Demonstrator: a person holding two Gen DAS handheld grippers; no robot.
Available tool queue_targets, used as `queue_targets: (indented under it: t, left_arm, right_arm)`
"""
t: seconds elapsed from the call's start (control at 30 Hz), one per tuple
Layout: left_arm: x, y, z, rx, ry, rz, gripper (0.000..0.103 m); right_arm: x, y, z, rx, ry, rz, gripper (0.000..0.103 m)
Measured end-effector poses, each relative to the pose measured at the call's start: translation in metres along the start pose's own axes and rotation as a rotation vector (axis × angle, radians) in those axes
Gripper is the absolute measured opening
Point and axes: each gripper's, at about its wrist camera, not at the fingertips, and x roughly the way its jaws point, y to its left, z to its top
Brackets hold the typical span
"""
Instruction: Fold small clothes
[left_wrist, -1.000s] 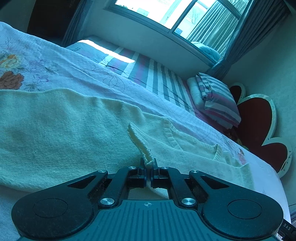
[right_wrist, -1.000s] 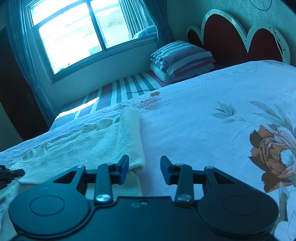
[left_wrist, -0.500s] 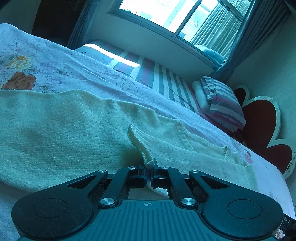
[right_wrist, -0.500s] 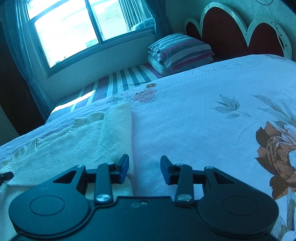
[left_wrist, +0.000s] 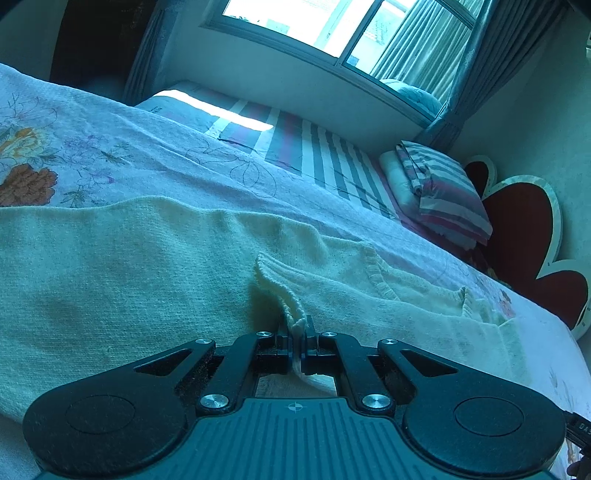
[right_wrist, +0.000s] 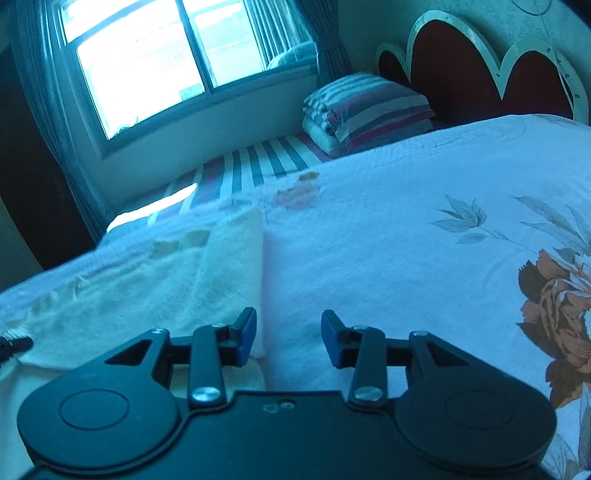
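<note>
**Thin pinch could slip**

Our left gripper (left_wrist: 298, 345) was clamped tight on a ribbed edge of the sweater (left_wrist: 147, 266), which lay flat on the bed (right_wrist: 388, 229). That small bite could slip when pulled. Our right gripper (right_wrist: 289, 338) stood part open, empty, beside the sweater's folded edge. We saw no containers.

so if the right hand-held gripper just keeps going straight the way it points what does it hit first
Most likely the floral bedspread. The right hand-held gripper is open and angled down, with bare bedspread between its fingers; the cream knit sweater lies just off its left finger. Depth is hard to judge.
</note>
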Motion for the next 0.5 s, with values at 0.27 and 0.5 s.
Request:
queue_targets:
  t: [0.27,0.5]
  left_arm:
    - [0.003,0.003,0.007,-0.01,-0.011,-0.005,0.003]
    - [0.006,0.004,0.003,-0.058,-0.02,0.022,0.003]
  right_arm:
    - [0.029,0.002,0.057,0.01,-0.096,0.067,0.041]
    - [0.09,0.005,0.072,-0.009,0.037,0.025,0.024]
